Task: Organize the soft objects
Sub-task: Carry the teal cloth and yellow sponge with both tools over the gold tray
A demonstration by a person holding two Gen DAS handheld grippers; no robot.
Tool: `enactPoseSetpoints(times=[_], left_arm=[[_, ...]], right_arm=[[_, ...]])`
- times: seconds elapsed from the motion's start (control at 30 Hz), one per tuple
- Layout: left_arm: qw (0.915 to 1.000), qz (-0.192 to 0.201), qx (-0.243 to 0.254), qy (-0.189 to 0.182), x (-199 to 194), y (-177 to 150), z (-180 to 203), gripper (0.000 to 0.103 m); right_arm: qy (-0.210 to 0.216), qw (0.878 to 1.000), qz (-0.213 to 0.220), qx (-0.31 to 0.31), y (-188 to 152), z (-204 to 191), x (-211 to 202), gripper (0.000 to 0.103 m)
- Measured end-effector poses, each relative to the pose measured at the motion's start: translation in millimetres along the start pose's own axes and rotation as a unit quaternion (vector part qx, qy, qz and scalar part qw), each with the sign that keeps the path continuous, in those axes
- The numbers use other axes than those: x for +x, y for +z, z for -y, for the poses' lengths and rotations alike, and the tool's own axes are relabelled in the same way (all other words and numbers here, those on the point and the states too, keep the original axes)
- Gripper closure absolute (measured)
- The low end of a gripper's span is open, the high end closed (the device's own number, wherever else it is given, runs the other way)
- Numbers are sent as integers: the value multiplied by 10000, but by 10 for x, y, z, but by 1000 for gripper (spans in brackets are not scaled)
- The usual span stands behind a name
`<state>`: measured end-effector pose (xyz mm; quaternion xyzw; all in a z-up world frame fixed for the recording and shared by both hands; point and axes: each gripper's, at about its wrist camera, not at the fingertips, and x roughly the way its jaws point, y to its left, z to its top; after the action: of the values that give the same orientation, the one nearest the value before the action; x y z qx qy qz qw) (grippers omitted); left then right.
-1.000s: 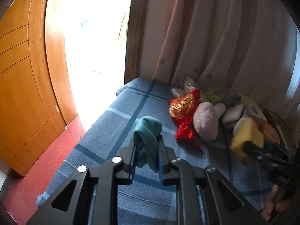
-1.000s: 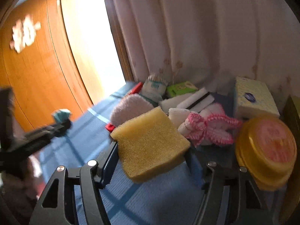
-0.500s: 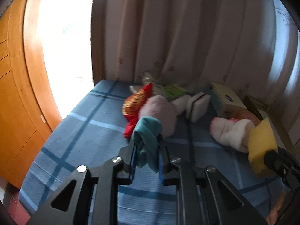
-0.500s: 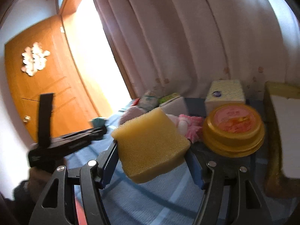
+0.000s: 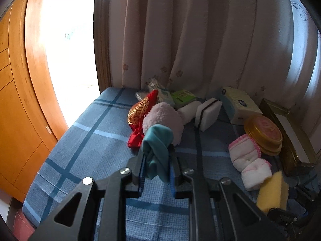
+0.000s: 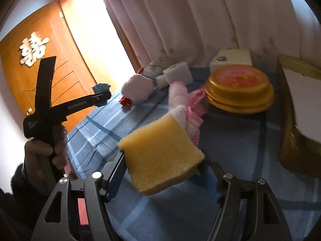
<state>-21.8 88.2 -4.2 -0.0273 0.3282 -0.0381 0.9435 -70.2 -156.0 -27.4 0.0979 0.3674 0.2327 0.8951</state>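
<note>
My left gripper (image 5: 156,160) is shut on a teal cloth (image 5: 157,140), held above the blue checked tabletop (image 5: 90,140) in front of a pink fluffy piece (image 5: 164,120). The right wrist view shows that gripper (image 6: 102,98) from the side, gripped by a hand (image 6: 40,150). My right gripper (image 6: 162,158) holds a yellow sponge (image 6: 160,150) between its pads just above the table, next to a white and pink knitted roll (image 6: 180,100); its jaws are opening. In the left wrist view the sponge (image 5: 272,192) sits low at the right.
A red and gold pouch (image 5: 140,112), a white sponge block (image 5: 208,114), a green packet (image 5: 182,96) and a tissue box (image 5: 240,104) crowd the back by the curtain. A round yellow tin (image 6: 238,86) and a gold box (image 6: 291,120) stand at the right.
The left gripper has swung right along the table with the teal cloth. The right gripper has carried the sponge lower, up against the knitted roll.
</note>
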Motion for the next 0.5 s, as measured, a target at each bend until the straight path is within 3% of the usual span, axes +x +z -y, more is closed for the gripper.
enactPoseSetpoints(times=[0.17, 0.43, 0.5], left_arm=[[10000, -4, -3, -10, -17, -3, 6, 86], [10000, -11, 7, -28, -15, -9, 21, 86], [10000, -20, -1, -42, -13, -10, 18, 86]], right_arm=[[-189, 9997, -112, 100, -122, 47, -48, 24], [-690, 9974, -114, -167, -237, -16, -156, 23], [-645, 9979, -90, -37, -235, -6, -156, 20]])
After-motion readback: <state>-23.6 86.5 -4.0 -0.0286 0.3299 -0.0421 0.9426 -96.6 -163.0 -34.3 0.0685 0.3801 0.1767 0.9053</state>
